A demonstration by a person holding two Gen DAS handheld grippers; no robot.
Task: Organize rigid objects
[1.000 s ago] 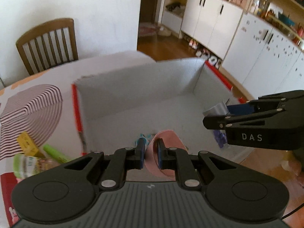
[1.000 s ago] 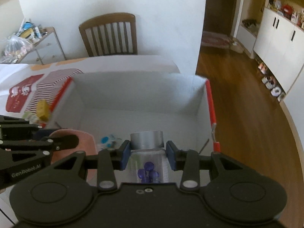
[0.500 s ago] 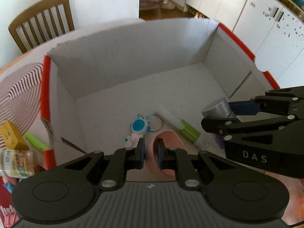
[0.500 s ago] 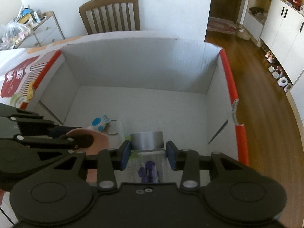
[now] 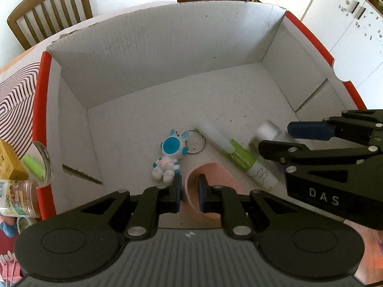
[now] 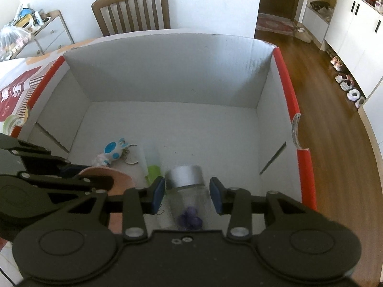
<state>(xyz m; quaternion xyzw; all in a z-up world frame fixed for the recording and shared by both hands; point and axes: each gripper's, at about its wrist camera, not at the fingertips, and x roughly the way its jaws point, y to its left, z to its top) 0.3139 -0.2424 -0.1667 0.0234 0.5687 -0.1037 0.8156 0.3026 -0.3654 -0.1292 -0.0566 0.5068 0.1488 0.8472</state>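
Left tongs clamping pink bowl, right tongs parted around jar, astronaut keychain and marker beside.

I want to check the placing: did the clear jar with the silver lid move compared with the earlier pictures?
Yes. The jar went down into the white box, its far wall now higher in the right wrist view. The right gripper has just been opening; its pads stand clear.

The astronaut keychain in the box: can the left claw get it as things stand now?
Probably not yet: the left claw is shut on the pink bowl, so its jaws are occupied, though the astronaut keychain lies uncovered just beside it.
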